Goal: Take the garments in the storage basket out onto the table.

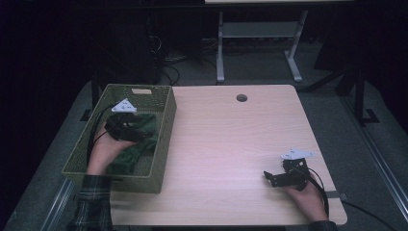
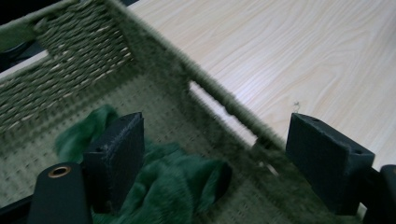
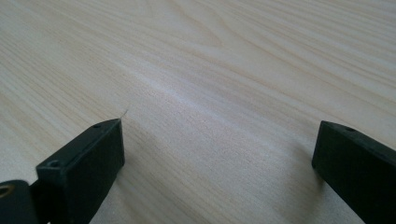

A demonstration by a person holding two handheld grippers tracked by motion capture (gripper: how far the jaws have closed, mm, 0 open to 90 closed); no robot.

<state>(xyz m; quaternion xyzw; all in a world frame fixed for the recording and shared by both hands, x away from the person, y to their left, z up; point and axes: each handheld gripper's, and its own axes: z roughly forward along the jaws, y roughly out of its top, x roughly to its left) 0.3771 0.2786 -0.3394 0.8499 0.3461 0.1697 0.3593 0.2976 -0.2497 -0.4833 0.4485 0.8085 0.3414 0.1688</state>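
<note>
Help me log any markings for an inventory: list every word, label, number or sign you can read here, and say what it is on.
None can be read: the basket, green cloth, table and both grippers show no legible text.
Small dark marks on the grey plates are too small to read.

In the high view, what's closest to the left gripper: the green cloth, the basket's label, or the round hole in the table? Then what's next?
From the left gripper:
1. Green cloth, right under it in the basket.
2. Basket's label, on the far wall.
3. Round hole, out on the table's far edge.
</note>
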